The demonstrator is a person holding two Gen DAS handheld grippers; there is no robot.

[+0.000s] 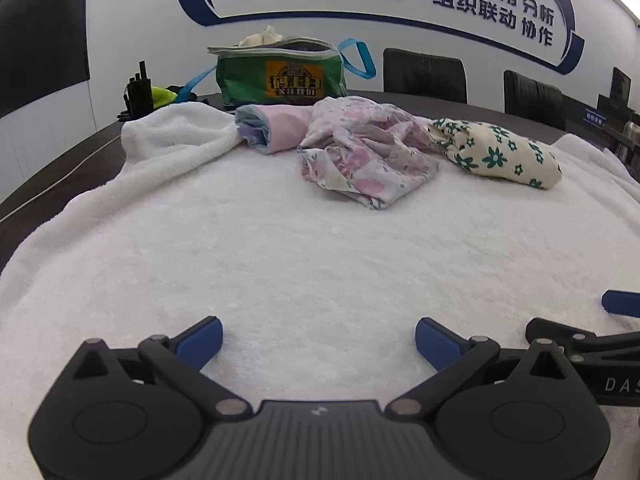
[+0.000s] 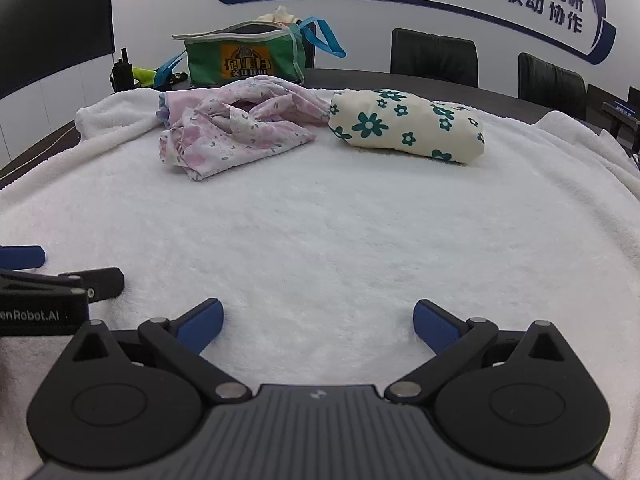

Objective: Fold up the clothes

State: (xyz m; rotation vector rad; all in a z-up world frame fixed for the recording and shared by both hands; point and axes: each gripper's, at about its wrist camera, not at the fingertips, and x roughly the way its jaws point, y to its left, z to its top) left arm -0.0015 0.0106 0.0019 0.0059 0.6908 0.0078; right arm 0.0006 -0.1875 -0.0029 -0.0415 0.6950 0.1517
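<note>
A crumpled pink floral garment (image 1: 360, 148) (image 2: 236, 128) lies at the far side of a white fluffy towel (image 1: 280, 260) (image 2: 320, 220) that covers the table. Beside it on the right sits a folded cream garment with green flowers (image 1: 500, 152) (image 2: 408, 126). A folded pink and blue piece (image 1: 268, 128) (image 2: 170, 106) lies behind the floral one on the left. My left gripper (image 1: 319, 338) is open low over the near part of the towel, nothing between its blue pads. My right gripper (image 2: 318, 322) is open beside it, also holding nothing.
A green bag with blue straps (image 1: 280, 72) (image 2: 244, 58) stands at the back of the table. Black radios (image 1: 138, 94) (image 2: 122, 70) stand at the back left. Dark chairs (image 1: 424, 74) (image 2: 434, 56) line the far side under a wall with blue lettering.
</note>
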